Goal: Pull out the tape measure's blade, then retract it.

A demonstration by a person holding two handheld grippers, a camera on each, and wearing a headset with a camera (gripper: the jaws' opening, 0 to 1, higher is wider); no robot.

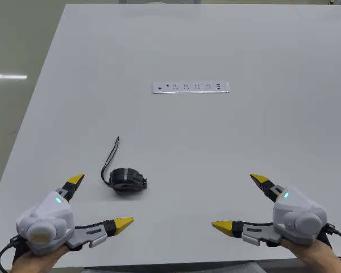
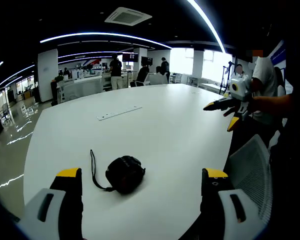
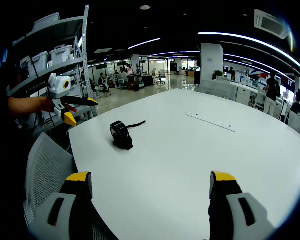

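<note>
Tape measure (image 3: 121, 134) near left claw (image 3: 81, 111), shelving (image 3: 40, 55) behind

I saw a pale grey table (image 1: 227, 153) carrying a black tape measure (image 1: 126, 180) near its front edge, its strap (image 1: 109, 158) trailing away, and a white power strip (image 1: 190, 87) farther back

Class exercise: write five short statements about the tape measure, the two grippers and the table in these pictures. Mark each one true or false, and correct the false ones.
1. The left gripper and the right gripper both stand open, holding nothing. True.
2. The tape measure lies nearer the left gripper than the right one. True.
3. The blade is drawn far out across the table. False: no blade shows outside the case.
4. The socket strip lies between the tape measure and the grippers. False: it lies beyond the tape measure.
5. A black strap trails from the tape measure. True.
</note>
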